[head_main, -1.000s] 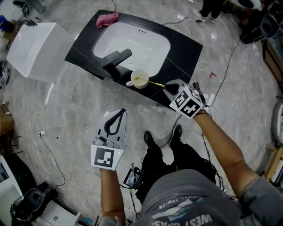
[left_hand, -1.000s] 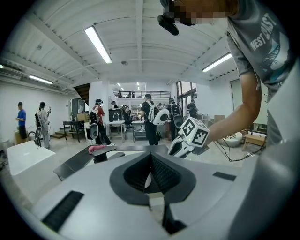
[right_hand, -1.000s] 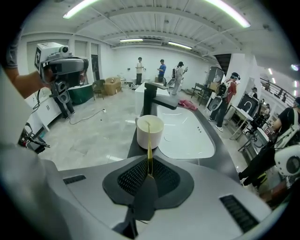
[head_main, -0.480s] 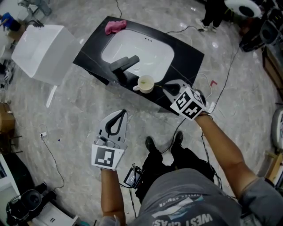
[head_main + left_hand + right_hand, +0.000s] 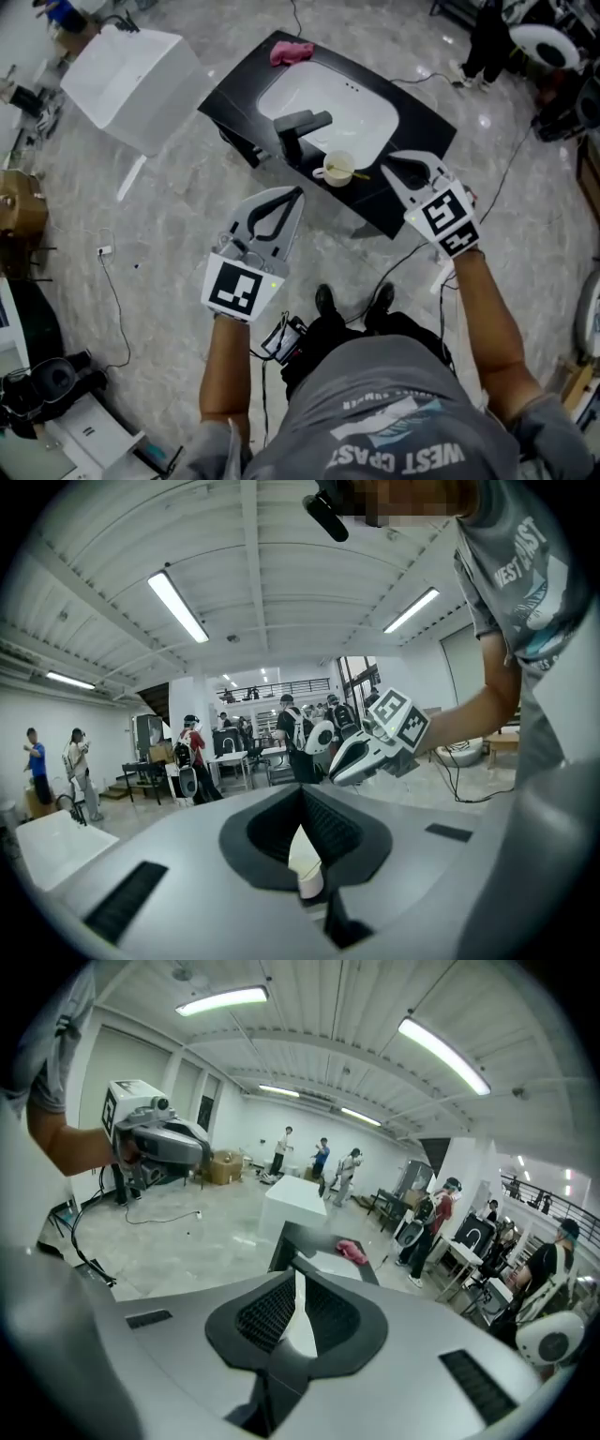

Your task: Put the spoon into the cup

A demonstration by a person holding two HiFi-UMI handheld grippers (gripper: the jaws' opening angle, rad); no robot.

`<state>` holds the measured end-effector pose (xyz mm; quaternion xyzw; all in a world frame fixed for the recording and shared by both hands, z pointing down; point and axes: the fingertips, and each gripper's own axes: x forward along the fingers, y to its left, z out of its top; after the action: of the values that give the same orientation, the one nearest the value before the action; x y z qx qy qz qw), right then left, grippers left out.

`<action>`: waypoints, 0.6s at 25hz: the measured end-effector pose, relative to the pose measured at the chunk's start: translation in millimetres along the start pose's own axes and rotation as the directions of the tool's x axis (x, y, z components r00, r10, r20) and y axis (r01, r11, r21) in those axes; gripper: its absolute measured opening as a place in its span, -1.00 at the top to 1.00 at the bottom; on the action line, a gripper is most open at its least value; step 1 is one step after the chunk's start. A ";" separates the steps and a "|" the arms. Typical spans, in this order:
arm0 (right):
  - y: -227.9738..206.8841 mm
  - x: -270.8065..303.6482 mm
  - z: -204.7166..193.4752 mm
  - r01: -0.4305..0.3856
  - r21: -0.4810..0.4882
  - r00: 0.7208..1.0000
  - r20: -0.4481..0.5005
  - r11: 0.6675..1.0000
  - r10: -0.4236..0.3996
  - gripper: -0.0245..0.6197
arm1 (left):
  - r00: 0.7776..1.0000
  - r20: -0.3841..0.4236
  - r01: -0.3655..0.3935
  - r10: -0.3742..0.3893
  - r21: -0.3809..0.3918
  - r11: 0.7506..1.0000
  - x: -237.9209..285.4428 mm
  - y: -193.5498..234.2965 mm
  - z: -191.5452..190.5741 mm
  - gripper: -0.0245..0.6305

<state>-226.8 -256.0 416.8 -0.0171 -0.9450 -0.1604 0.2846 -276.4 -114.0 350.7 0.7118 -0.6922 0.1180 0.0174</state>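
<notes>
A cream cup (image 5: 337, 169) stands on the front edge of the black counter (image 5: 417, 122), next to the white sink (image 5: 328, 94). The gold spoon (image 5: 360, 174) rests in the cup, its handle sticking out to the right. My right gripper (image 5: 389, 160) hovers just right of the cup, shut and empty, clear of the spoon. My left gripper (image 5: 298, 195) is raised in front of the counter, also shut on nothing. Both gripper views point across the room; the right one (image 5: 298, 1274) looks over the counter's far end, and the left one (image 5: 302, 794) sees the other gripper (image 5: 375, 747).
A black faucet (image 5: 300, 127) stands left of the cup. A pink cloth (image 5: 292, 52) lies at the counter's far corner (image 5: 352, 1251). A white box (image 5: 131, 84) sits on the floor to the left. Cables trail across the marble floor. People stand at distant tables.
The right gripper has let go of the spoon, which now stays in the cup, and has drawn back to the right. Both grippers have lifted, and the head view has shifted.
</notes>
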 end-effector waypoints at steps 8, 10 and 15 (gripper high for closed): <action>6.6 -75.0 99.9 0.071 -0.095 0.972 0.229 0.993 -0.047 0.82 | 0.996 0.079 0.024 -0.039 0.179 0.984 -8.0 -12.4 71.5 0.92; 12.4 -92.6 115.7 0.081 -0.128 0.963 0.265 0.988 -0.044 0.83 | 0.995 0.087 0.033 -0.052 0.211 0.977 -10.9 -19.8 84.6 0.92; 24.1 -131.1 143.9 0.105 -0.153 0.949 0.312 0.983 -0.052 0.83 | 0.990 0.104 0.060 -0.092 0.278 0.959 -16.0 -38.3 114.5 0.92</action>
<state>-190.6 -180.5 239.5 -0.0279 -0.9608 -0.2458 0.1252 -222.2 -118.3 241.7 0.7391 -0.6411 0.1704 -0.1168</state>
